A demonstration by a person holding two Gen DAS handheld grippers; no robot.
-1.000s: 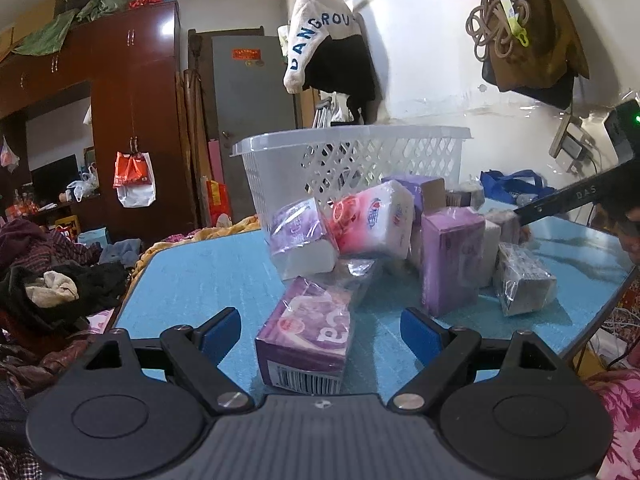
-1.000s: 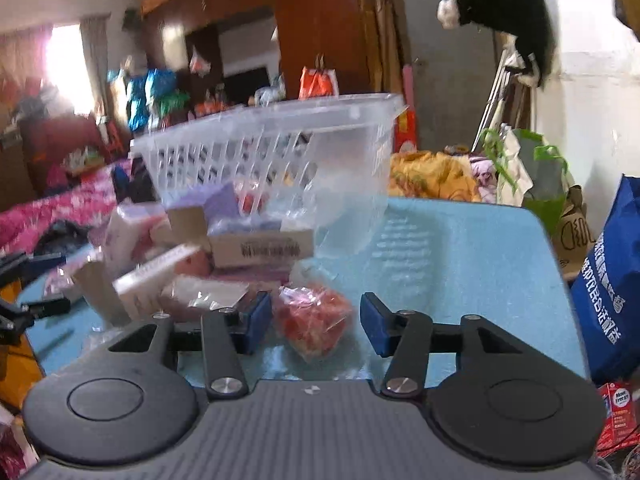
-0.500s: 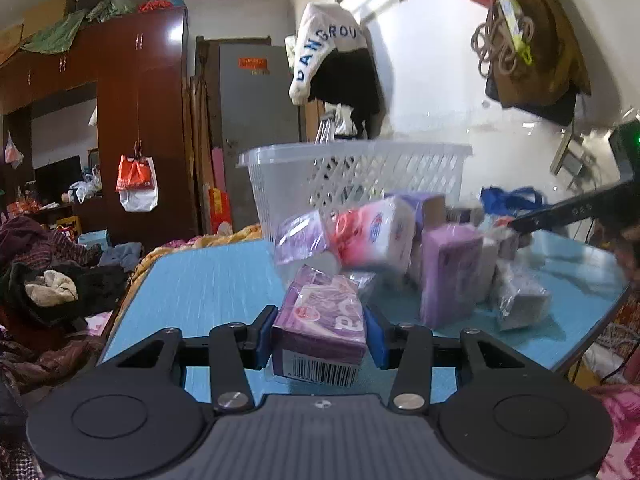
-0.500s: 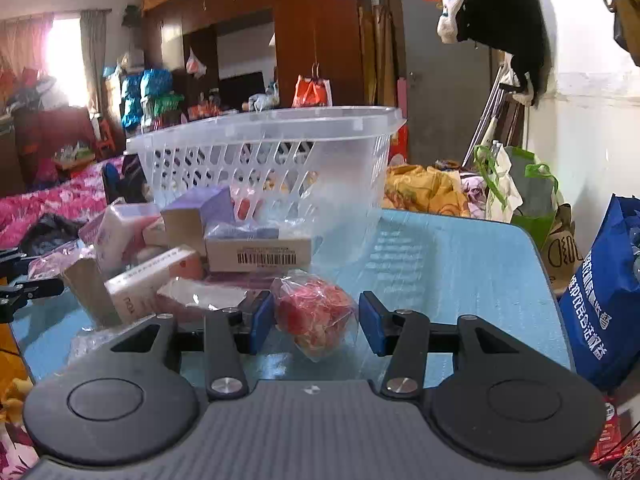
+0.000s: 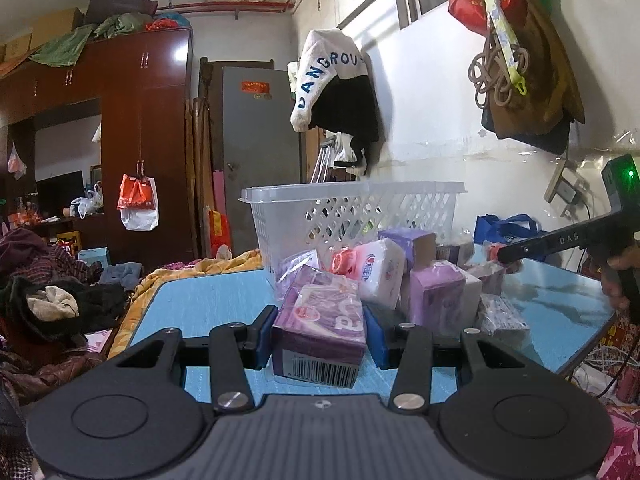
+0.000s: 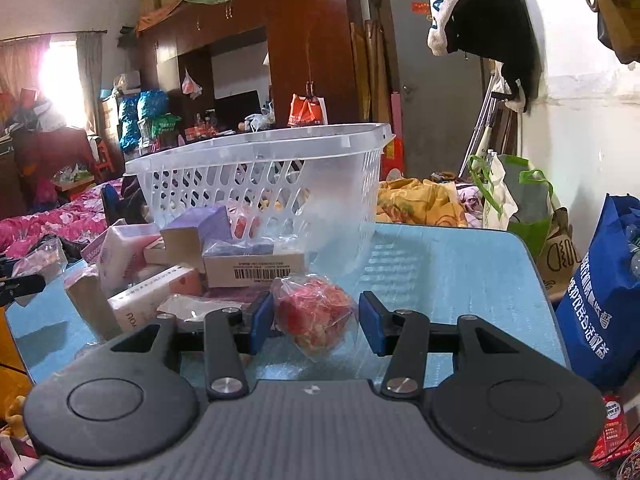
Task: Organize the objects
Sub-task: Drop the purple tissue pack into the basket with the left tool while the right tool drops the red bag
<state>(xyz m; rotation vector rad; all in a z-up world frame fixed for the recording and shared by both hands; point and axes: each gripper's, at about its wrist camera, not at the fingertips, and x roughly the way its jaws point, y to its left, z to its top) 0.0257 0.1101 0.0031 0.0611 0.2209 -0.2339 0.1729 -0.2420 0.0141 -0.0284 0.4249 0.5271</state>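
Blue table [image 5: 208, 300]: left claw [image 5: 318, 330] clamps purple pack [image 5: 320, 332]; right claw [image 6: 316, 320] open around red bag [image 6: 314, 316].

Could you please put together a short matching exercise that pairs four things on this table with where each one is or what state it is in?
Things:
1. purple tissue pack
2. bag of red rubber bands
3. white basket
4. barcoded box

Places or states:
A. stands behind the pile at the back of the blue table
B. clamped in the left gripper
C. lies on the pile, barcode showing
D. between the open fingers of the right gripper

Pairs: 1-B, 2-D, 3-A, 4-C
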